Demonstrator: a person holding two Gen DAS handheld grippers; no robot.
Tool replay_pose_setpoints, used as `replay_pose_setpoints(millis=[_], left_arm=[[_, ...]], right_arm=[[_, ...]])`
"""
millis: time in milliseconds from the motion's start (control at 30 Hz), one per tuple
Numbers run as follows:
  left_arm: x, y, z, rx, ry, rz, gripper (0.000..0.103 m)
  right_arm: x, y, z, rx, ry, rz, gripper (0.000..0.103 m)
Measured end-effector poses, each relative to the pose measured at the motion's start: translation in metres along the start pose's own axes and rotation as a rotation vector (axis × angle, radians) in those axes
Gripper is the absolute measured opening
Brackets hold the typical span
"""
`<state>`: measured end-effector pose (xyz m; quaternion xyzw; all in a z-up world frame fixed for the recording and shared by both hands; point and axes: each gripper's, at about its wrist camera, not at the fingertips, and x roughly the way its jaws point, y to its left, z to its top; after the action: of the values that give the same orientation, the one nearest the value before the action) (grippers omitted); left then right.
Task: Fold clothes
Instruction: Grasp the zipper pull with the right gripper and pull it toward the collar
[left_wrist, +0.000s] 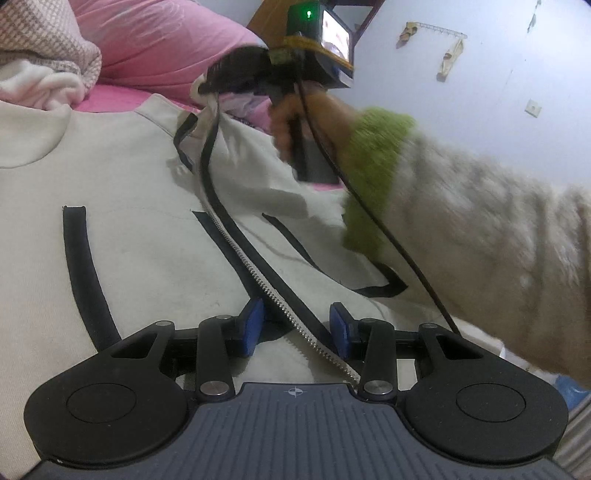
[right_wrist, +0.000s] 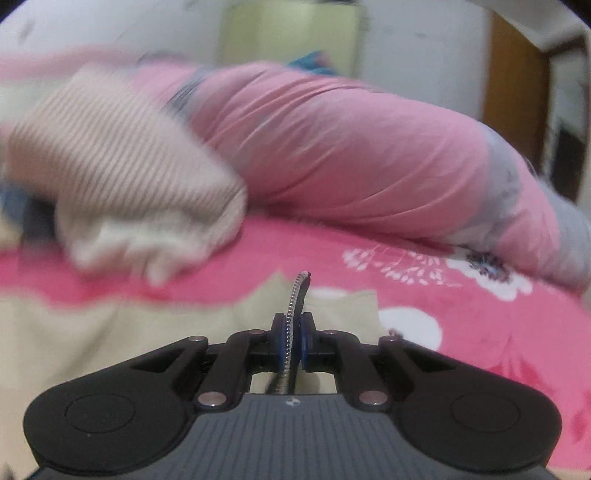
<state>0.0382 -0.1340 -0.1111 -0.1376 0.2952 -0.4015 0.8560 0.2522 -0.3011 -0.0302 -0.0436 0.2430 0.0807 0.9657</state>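
At the far left, a checked blanket (left_wrist: 55, 44) with a fleecy white lining lies bunched against a smooth pink pillow (left_wrist: 159, 40); both are soft clutter to keep your fold away from. The cream jacket (left_wrist: 140, 206) is spread front-up on the pink floral bedsheet (right_wrist: 424, 280), its round collar toward the far left and black piping curving down the chest. It looks like thick fleece-backed cotton: light, limp and matte rather than slippery, so expect it to drape and drag instead of holding a shape.

Your left gripper (left_wrist: 295, 328) hovers low at the near edge with its blue pads standing wide apart, straddling the zipper (left_wrist: 258, 284) without closing on it. The metal teeth on black tape are the stiffest line in the garment and probably the best place to take hold; a pinch on the tape just beside the teeth should stay put better than a pinch of loose fleece.

Further right, your right gripper (right_wrist: 291, 343) is closed tight on the upper end of that zipper edge, which arches up and over past its pads. Your right forearm, in a fluffy cream sleeve (left_wrist: 498, 229) with a shaggy green cuff (left_wrist: 373, 170), crosses over the jacket's right panel.
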Motion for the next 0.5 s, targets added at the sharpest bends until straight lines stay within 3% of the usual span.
replay_pose_setpoints(millis=[167, 300, 500], left_arm=[[0.0, 0.0, -0.001, -0.001, -0.005, -0.003, 0.039], [0.002, -0.001, -0.002, 0.008, -0.007, 0.002, 0.039], [-0.002, -0.004, -0.005, 0.016, -0.009, 0.005, 0.039]], right_arm=[[0.042, -0.013, 0.008, 0.156, 0.017, 0.007, 0.008], [0.075, -0.006, -0.007, 0.151, 0.061, -0.025, 0.008], [0.093, -0.001, -0.022, 0.133, 0.113, -0.004, 0.014]])
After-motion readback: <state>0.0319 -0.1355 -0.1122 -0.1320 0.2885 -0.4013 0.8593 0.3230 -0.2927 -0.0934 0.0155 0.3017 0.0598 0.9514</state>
